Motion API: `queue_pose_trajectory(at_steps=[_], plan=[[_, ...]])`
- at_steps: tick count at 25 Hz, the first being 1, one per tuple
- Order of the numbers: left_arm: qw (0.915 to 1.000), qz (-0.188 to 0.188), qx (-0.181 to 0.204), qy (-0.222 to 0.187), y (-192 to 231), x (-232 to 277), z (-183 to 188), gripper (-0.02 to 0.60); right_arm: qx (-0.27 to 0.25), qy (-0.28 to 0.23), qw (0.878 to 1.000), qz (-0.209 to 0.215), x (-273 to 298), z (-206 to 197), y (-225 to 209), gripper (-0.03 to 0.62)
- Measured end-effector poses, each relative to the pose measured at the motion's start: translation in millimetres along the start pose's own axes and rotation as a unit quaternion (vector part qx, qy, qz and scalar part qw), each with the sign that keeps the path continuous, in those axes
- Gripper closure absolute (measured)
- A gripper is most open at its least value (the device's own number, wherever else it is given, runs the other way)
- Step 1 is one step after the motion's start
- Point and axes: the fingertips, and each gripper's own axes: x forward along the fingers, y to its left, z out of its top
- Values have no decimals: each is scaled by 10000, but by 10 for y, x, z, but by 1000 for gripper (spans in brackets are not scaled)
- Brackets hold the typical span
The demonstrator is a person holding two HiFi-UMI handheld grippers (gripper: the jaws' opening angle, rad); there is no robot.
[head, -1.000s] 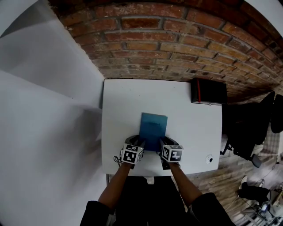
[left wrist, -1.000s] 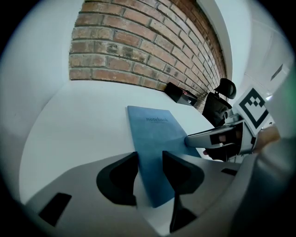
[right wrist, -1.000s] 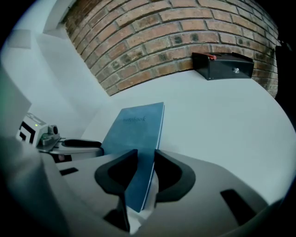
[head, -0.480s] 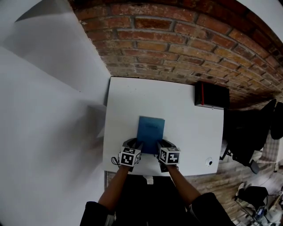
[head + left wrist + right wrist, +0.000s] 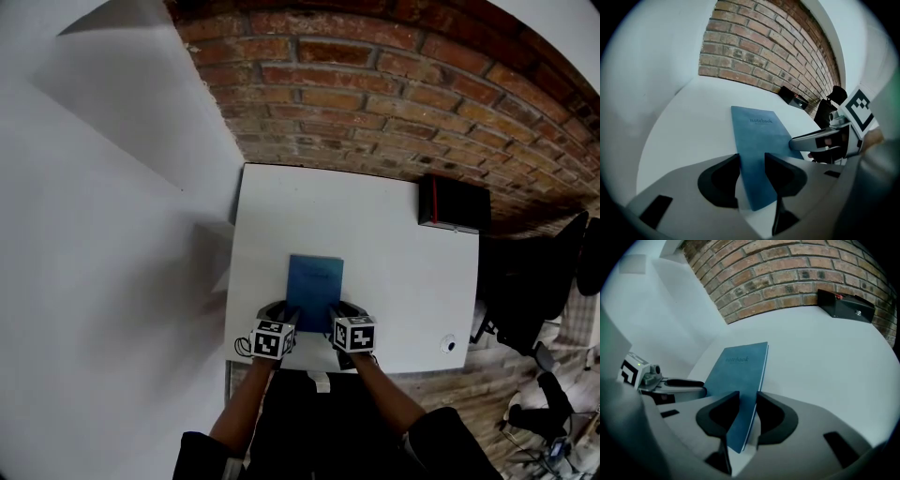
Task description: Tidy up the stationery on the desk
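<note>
A blue notebook (image 5: 315, 281) lies on the white desk (image 5: 394, 253), near its front edge. My left gripper (image 5: 289, 315) is shut on the notebook's near left edge, and the cover (image 5: 757, 136) runs between its two jaws (image 5: 751, 161). My right gripper (image 5: 338, 315) is shut on the near right edge, with the book (image 5: 740, 369) standing slightly tilted between its jaws (image 5: 747, 399). Each gripper shows in the other's view: the right gripper (image 5: 808, 140) at the notebook's far side, the left gripper (image 5: 684, 383) likewise.
A black box (image 5: 455, 203) with a red stripe sits at the desk's back right corner against the brick wall (image 5: 375, 84). A small round white object (image 5: 448, 344) lies near the front right corner. A black office chair (image 5: 530, 272) stands right of the desk.
Both grippers have drawn the notebook toward the desk's front edge and a little to the left. It now lies squarer with the desk. Both grips are unchanged.
</note>
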Motion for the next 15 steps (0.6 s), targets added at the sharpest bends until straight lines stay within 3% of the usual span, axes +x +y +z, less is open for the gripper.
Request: queue_pose_trajectory(at_steps=[15], plan=[[9999,115,-61,37,85,-144,-161,403,-177,153,9996,134,19,-119,172,464]])
